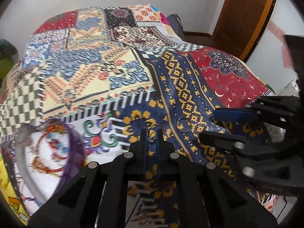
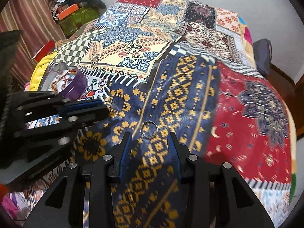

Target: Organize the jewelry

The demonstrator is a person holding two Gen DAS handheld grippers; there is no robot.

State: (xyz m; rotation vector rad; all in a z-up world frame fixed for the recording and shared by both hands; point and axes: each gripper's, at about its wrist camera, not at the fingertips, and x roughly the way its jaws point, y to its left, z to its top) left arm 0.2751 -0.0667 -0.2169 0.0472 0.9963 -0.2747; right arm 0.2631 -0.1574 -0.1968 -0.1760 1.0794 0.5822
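My left gripper (image 1: 152, 133) is shut on a small gold ring (image 1: 155, 127), which pokes out above its fingertips over the patchwork bedspread (image 1: 95, 66). A silver ring (image 1: 182, 125) lies flat on the blue and yellow patch just to the right. In the right wrist view that silver ring (image 2: 149, 130) sits between and slightly ahead of the tips of my open right gripper (image 2: 150, 135), untouched. A round purple tin (image 1: 76, 152) (image 2: 76, 89) holding several pieces of jewelry stands at the left. The left gripper (image 2: 103, 107) also shows there, next to the tin.
The right gripper (image 1: 209, 123) enters the left wrist view from the right, close to the silver ring. Yellow cloth (image 2: 40, 70) and a pile of boxes and clothes (image 2: 76, 9) lie beyond the tin. A wooden door (image 1: 243, 13) stands at the far right.
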